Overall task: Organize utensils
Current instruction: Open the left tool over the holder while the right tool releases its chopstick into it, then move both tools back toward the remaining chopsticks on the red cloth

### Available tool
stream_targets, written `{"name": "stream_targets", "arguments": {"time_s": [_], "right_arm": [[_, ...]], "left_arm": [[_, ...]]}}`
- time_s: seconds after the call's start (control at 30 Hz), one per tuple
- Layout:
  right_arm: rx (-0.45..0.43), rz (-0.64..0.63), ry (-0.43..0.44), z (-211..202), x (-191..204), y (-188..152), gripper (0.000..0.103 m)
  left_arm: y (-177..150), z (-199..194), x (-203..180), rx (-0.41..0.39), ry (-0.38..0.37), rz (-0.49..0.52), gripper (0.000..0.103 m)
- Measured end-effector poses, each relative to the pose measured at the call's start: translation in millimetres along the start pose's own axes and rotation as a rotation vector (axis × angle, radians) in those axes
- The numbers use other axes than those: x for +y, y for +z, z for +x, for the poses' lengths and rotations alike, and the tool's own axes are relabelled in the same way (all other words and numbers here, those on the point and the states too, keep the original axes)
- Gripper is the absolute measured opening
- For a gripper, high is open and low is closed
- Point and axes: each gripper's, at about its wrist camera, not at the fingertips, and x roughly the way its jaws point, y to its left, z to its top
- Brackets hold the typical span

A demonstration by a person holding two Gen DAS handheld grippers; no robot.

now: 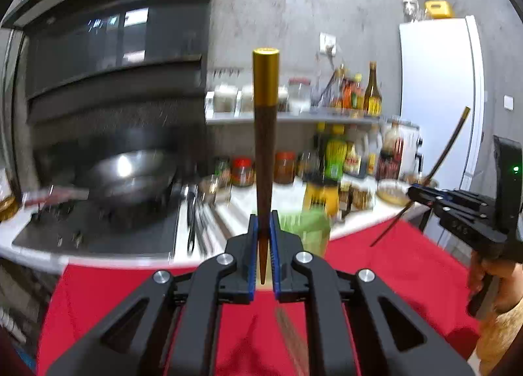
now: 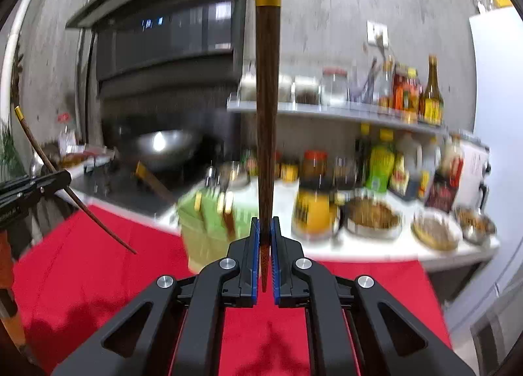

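Observation:
My left gripper (image 1: 264,229) is shut on a dark wooden chopstick with a gold cap (image 1: 264,134), held upright above the red cloth (image 1: 392,264). My right gripper (image 2: 265,232) is shut on a matching chopstick (image 2: 267,114), also upright. Each gripper shows in the other's view: the right one (image 1: 412,192) with its chopstick (image 1: 434,170) at the right, the left one (image 2: 67,178) with its chopstick (image 2: 59,176) at the left. A green utensil holder (image 2: 212,229) stands at the cloth's far edge, with gold-capped sticks in it; it also shows in the left wrist view (image 1: 307,229).
A wok (image 1: 130,176) sits on the black stove (image 1: 98,232) at the left. Jars and sauce bottles (image 2: 379,160) crowd the white counter and shelf (image 2: 327,108). Bowls of food (image 2: 372,215) stand at the right. A white fridge (image 1: 438,98) is at the far right.

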Motion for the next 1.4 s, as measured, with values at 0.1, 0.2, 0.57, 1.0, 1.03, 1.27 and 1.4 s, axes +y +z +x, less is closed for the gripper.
{"name": "stream_targets", "arguments": {"time_s": [0.1,0.2,0.57,1.0,1.03,1.27,1.4], "right_arm": [[-0.042,0.012,0.015,20,-4,27,0.006],[-0.043,0.032,0.046,46,-6,38,0.007],[0.116,0.032,0.085,118,2,7,0.007],[-0.022,0.043,0.009,28,-17,45,0.047],[-0.027,0.036,0.003,14,-17,44,0.047],[0.031,0.017,0.005,-47,-3,-13,0.048],[0.103,0.019,0.015,-65,12,-68,0.048]], "left_arm": [[28,25,-4,-0.028,0.013,0.018,0.007],[39,60,-6,-0.004,-0.012,0.009,0.007],[6,159,-8,0.18,-0.037,0.018,0.007],[45,64,15,0.019,0.057,-0.059,0.032],[45,52,17,0.019,0.08,-0.066,0.032],[-18,-7,24,0.123,0.176,-0.102,0.035],[-79,-26,14,0.197,0.186,-0.1,0.035]]}}
